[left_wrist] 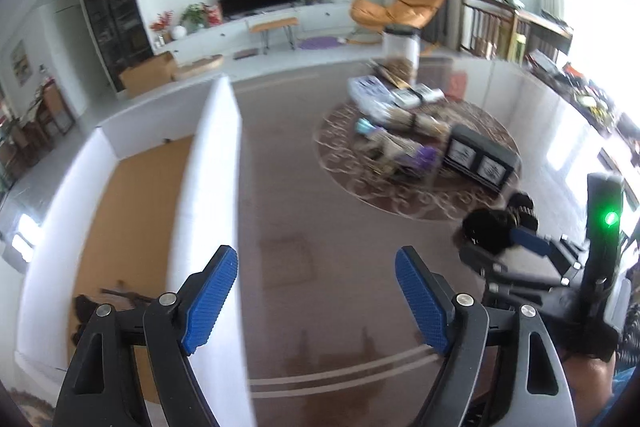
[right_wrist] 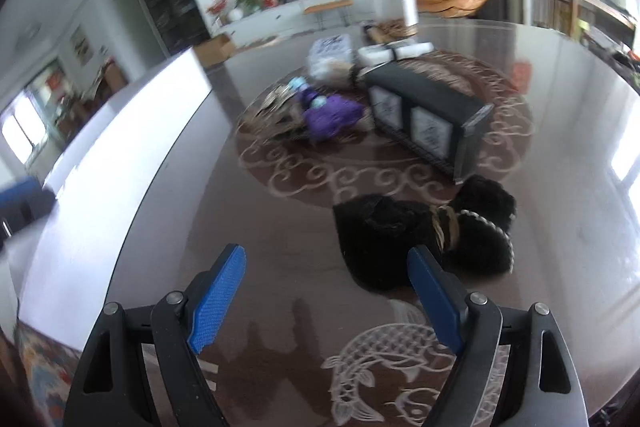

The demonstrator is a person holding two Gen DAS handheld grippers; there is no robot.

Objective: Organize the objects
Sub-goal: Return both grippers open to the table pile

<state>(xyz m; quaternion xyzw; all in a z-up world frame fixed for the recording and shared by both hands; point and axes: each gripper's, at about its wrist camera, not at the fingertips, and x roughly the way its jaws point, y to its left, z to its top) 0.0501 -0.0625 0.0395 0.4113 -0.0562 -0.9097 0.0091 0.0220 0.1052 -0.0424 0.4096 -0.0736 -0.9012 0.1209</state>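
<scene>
Hovering over a glossy table, both grippers wide and empty

Reaching across the dark glass table, largest hazard first: its slick, reflective top offers little friction, so anything nudged may skid; on the round patterned centre the black storage box stands just behind the black fuzzy bundle, and a hasty approach could knock it; the purple item and loose clutter beside it could scatter; the right gripper, jaws spread wide and holding nothing, sits just short of the bundle, whose soft pile and tan-and-white cord may slip or snag; the left gripper, equally spread and empty, hangs over bare table, near the right one, so a collision is possible.
</scene>
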